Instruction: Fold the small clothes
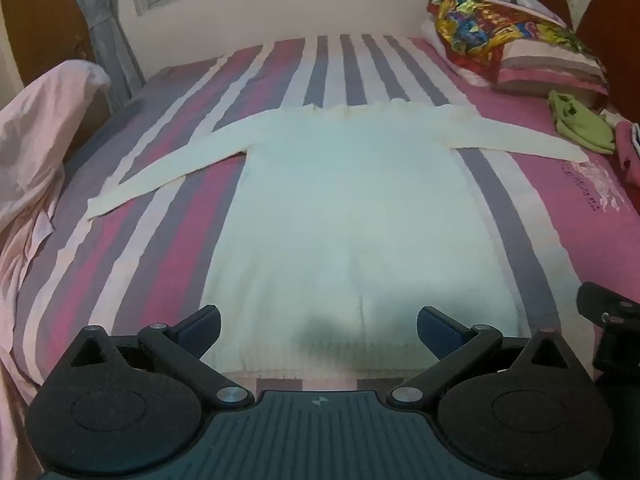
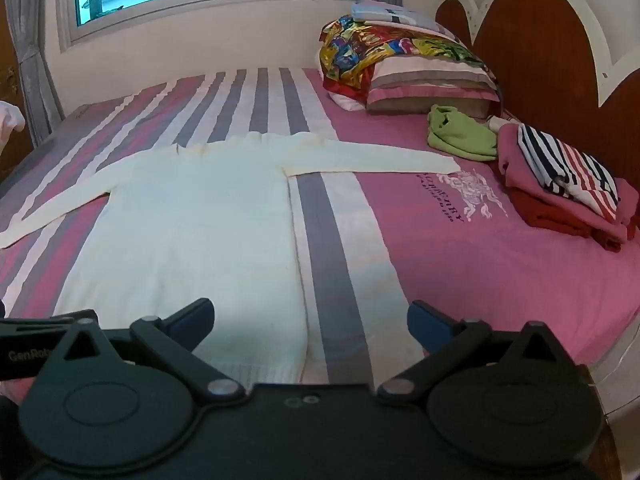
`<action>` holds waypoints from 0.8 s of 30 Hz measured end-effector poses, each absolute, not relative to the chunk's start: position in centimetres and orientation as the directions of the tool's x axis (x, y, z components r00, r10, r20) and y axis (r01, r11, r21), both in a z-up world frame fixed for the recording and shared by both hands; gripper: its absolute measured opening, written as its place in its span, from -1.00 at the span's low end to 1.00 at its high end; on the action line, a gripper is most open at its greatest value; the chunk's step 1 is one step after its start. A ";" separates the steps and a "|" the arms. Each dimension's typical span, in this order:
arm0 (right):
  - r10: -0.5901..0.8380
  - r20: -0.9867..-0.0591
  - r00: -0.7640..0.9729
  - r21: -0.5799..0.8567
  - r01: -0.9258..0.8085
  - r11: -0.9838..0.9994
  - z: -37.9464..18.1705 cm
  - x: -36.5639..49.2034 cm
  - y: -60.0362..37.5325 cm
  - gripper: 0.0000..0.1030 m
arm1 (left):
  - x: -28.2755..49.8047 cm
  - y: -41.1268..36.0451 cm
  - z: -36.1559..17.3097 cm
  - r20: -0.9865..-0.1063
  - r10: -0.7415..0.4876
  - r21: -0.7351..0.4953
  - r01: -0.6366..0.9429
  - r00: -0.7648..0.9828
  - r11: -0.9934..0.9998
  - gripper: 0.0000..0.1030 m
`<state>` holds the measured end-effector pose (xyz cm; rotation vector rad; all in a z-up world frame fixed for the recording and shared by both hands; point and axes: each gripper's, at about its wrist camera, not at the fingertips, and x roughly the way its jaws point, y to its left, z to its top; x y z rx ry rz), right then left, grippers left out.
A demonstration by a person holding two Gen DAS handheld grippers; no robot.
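Both my grippers were spread wide and empty. My left gripper (image 1: 319,326) hung over the hem at the bottom centre of its frame. My right gripper (image 2: 310,320) sat at the bottom centre of its own view, over the hem's right corner and the grey stripe beside it.

The white sweater (image 1: 352,216) lay flat and face-up in the middle of the bed (image 2: 480,264), hem nearest me, collar away, both sleeves splayed out to the sides. Nothing was folded yet, by my read.

Risks from here, near to far:
- Hem: it's a knit and looks thick and stretchy. A pinch at one layer only would likely drag the top and leave the back behind, so the fold would skew.
- Bedsheet: pads going too deep could catch the sheet along with the hem and pull it up.
- Left sleeve (image 1: 160,176): it ran far toward the left of the frame. Folding the body first would probably trap it crooked.
- Right sleeve (image 2: 372,158): its cuff ended near the green cloth (image 2: 460,136), centre right. A sloppy sweep could snag that.
- The folded stack (image 2: 568,188) at the right edge and the pillows (image 2: 424,80) at upper right were well apart from the sweater, so low risk.
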<state>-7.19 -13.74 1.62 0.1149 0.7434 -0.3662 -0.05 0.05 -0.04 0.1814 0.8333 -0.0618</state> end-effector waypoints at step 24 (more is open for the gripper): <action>-0.280 -0.682 0.676 -0.027 0.359 0.933 1.7 -7.0 -13.6 0.99 | 0.4 0.7 -0.3 -0.774 0.004 0.096 0.111 0.633 0.989 1.00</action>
